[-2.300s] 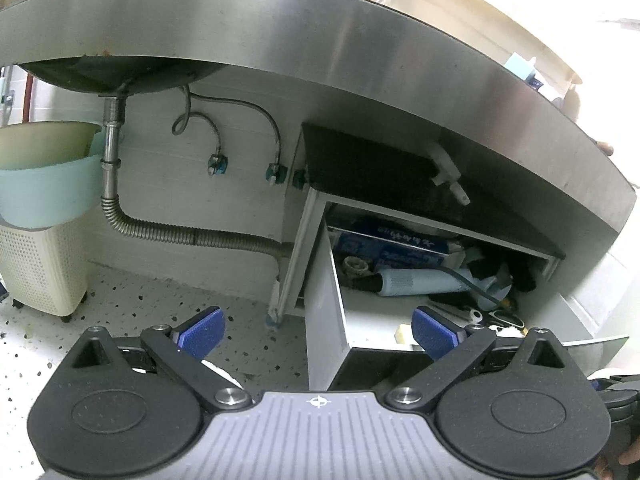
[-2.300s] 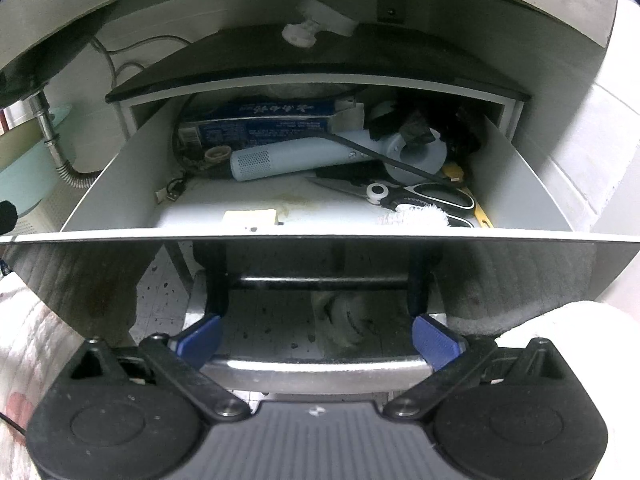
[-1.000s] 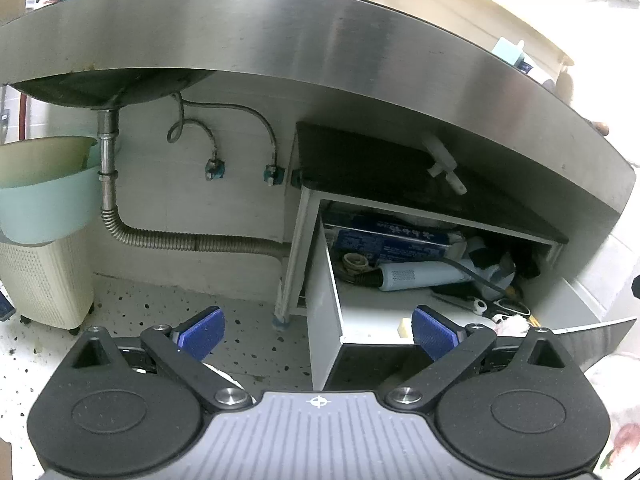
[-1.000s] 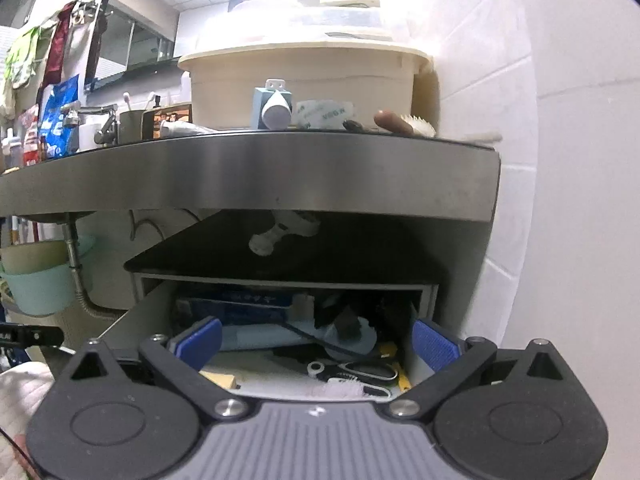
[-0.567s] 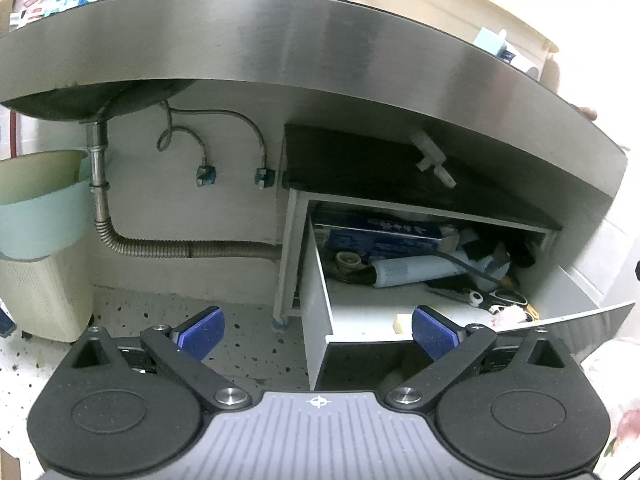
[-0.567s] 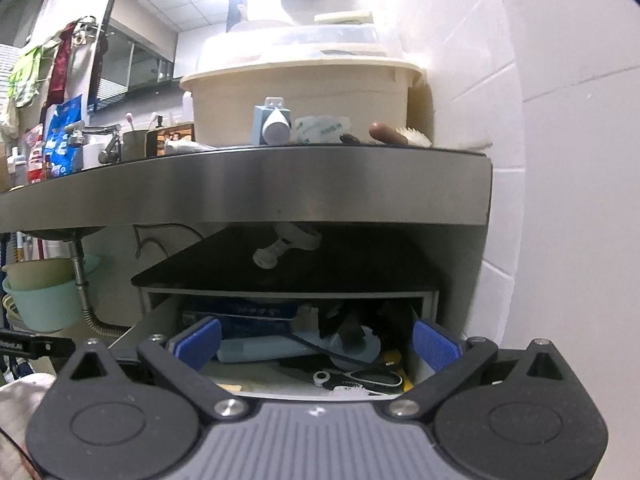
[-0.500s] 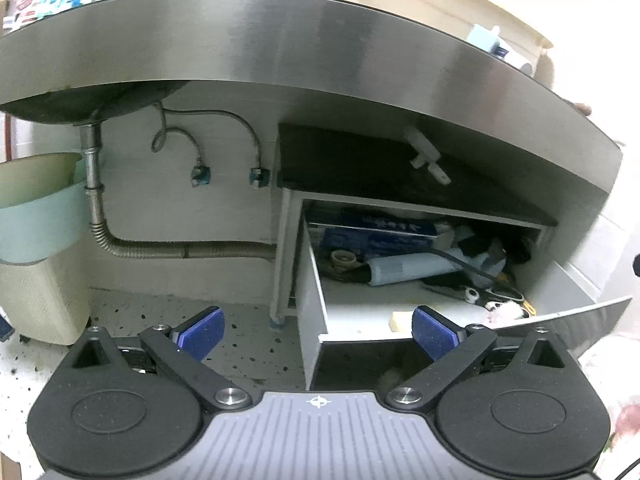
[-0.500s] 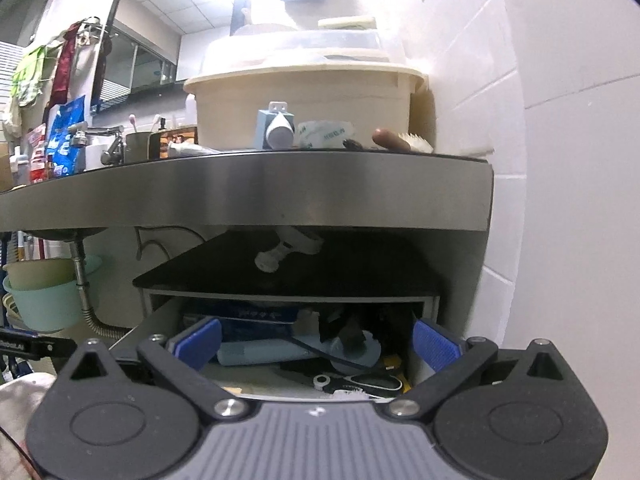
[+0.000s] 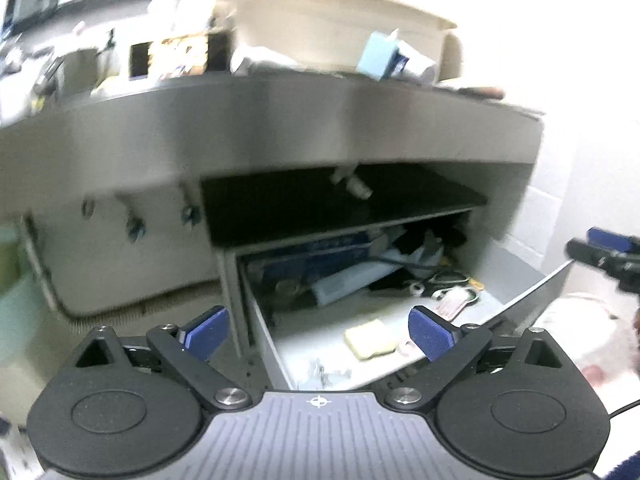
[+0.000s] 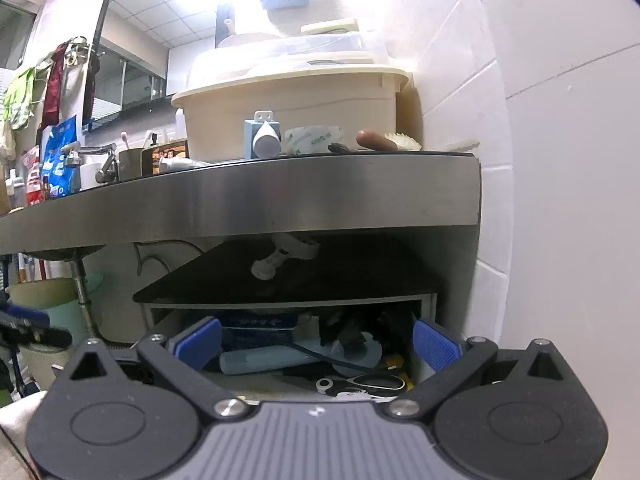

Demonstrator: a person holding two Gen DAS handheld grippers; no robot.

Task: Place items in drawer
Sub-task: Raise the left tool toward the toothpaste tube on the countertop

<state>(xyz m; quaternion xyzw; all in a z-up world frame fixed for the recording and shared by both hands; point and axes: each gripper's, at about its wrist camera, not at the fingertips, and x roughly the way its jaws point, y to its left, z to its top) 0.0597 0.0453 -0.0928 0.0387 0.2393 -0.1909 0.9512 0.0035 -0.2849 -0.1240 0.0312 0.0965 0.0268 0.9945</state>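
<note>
Left tongs (image 9: pixel 318 325) and right tongs (image 10: pixel 316 344) were both spread wide and held nothing. Just beyond and below each pair stood the pulled-out drawer (image 9: pixel 520 300), its long axis running away from the tongs toward the wall. On its floor, nearest the left tongs, lay a yellow sponge (image 9: pixel 370 339); farther in lay scissors (image 10: pixel 362 382) and a pale blue hair dryer (image 10: pixel 280 360), lengthwise across the drawer. Above and beyond, on the steel surface (image 10: pixel 280 196), stood a blue holder (image 10: pixel 262 139), a brush (image 10: pixel 386 142) and a beige tub (image 10: pixel 288 116).
</note>
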